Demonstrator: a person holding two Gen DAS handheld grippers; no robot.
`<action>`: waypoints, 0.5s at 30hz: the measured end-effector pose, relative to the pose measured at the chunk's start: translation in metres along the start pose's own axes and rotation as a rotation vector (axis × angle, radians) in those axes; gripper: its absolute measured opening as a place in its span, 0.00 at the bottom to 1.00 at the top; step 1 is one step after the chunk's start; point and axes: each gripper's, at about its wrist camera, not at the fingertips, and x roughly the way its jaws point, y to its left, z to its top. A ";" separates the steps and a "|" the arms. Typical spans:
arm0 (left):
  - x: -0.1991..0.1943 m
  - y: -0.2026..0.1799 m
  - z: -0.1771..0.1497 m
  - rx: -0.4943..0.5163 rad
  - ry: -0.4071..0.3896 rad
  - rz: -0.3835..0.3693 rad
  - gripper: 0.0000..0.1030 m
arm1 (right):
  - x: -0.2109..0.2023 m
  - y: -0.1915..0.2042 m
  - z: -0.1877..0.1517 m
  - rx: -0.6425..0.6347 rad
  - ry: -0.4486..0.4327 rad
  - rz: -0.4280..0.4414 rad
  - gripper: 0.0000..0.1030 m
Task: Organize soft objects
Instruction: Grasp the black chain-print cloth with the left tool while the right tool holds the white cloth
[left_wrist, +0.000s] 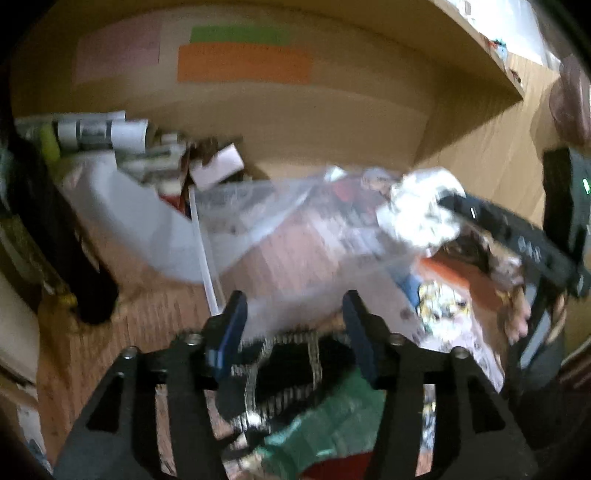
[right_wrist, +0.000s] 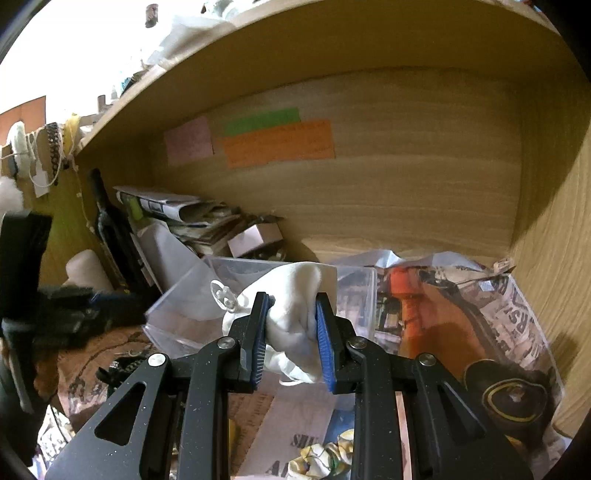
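Observation:
My right gripper (right_wrist: 291, 325) is shut on a white soft cloth (right_wrist: 295, 295) and holds it over the near edge of a clear plastic box (right_wrist: 177, 314). In the left wrist view the same white cloth (left_wrist: 417, 210) hangs from the right gripper (left_wrist: 448, 201) at the right end of the clear box (left_wrist: 258, 218). My left gripper (left_wrist: 295, 314) is open and empty, just in front of the box. A green cloth (left_wrist: 332, 417) and a black-and-white patterned fabric (left_wrist: 284, 362) lie below it.
Newspaper (right_wrist: 480, 314) covers the wooden shelf floor. A stack of papers and small boxes (right_wrist: 207, 221) sits at the back left. A black bottle (right_wrist: 110, 229) leans at the left. Coloured notes (right_wrist: 277, 142) are on the back wall. A crumpled yellow-white cloth (right_wrist: 325, 458) lies nearby.

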 end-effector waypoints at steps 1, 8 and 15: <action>0.001 0.000 -0.005 -0.001 0.012 -0.008 0.57 | 0.002 -0.001 0.001 0.001 0.004 0.000 0.22; 0.019 0.004 -0.040 -0.013 0.102 -0.010 0.62 | 0.012 0.001 0.001 -0.003 0.035 -0.010 0.22; 0.026 0.017 -0.042 -0.046 0.073 0.021 0.19 | 0.019 0.005 0.002 -0.023 0.058 -0.030 0.22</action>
